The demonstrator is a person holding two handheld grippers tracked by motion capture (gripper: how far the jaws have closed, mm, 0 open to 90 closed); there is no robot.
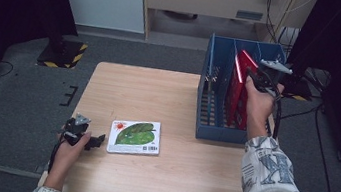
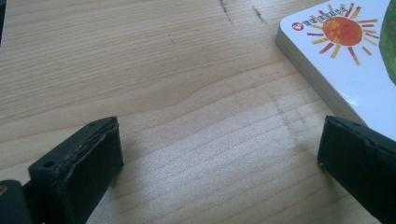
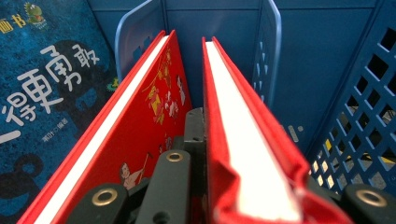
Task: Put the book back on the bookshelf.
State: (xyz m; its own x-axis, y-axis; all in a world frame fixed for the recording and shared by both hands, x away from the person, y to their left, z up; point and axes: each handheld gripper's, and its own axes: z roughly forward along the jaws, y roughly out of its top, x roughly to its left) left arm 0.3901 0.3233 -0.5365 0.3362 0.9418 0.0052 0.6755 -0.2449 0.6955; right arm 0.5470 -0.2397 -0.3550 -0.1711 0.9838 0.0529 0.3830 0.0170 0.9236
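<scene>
My right gripper [image 1: 260,78] [image 3: 254,154] reaches into the blue file rack [image 1: 206,106] at the table's far right. It is shut on the top edge of a red book [image 3: 238,126] [image 1: 248,66] standing upright in a middle slot. A second red book [image 3: 140,107] with cartoon figures on its cover leans right beside it. Near the table's front left, my left gripper [image 1: 95,142] [image 2: 219,158] rests low over the wood, open, with bare table between its jaws. A white book [image 1: 134,136] [image 2: 355,60] with a green leaf and an orange sun lies flat just to its right.
A dark blue book [image 3: 46,93] with white characters stands in the slot left of the red ones. Blue dividers [image 3: 268,46] and a lattice wall [image 3: 364,116] bound the slots. The wooden table [image 1: 158,94] stands on grey carpet, with dark stands and cables around it.
</scene>
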